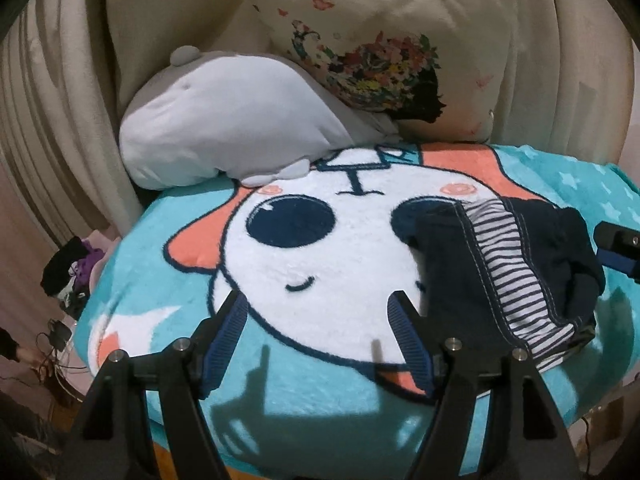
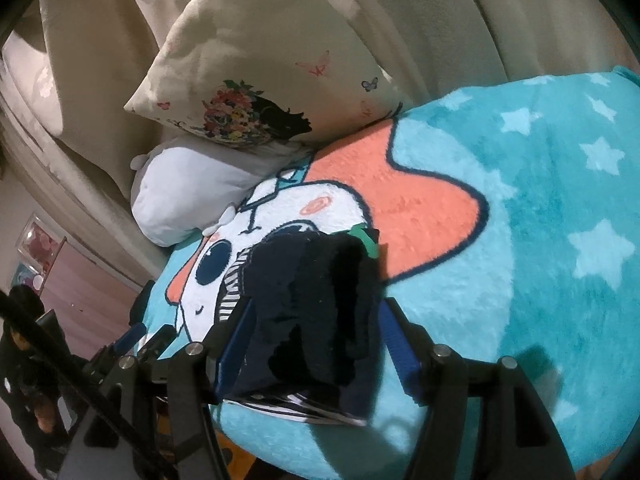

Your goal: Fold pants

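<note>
From my left wrist, my left gripper [image 1: 320, 312] hangs spread wide over the blanket [image 1: 280, 400] — the folded pants [image 1: 500, 272] lie just right of it. From my right wrist, my right gripper [image 2: 316, 312] stands open, fingers either side of the pants [image 2: 312, 312].

I counted one pair of navy pants [image 1: 504, 264] with striped lining, one teal cartoon blanket [image 1: 280, 400], one floral cushion [image 1: 384, 40] at the far side, one white plush toy [image 1: 224, 128] far left, and two grippers: left gripper [image 1: 320, 312], right gripper [image 2: 316, 320].
</note>
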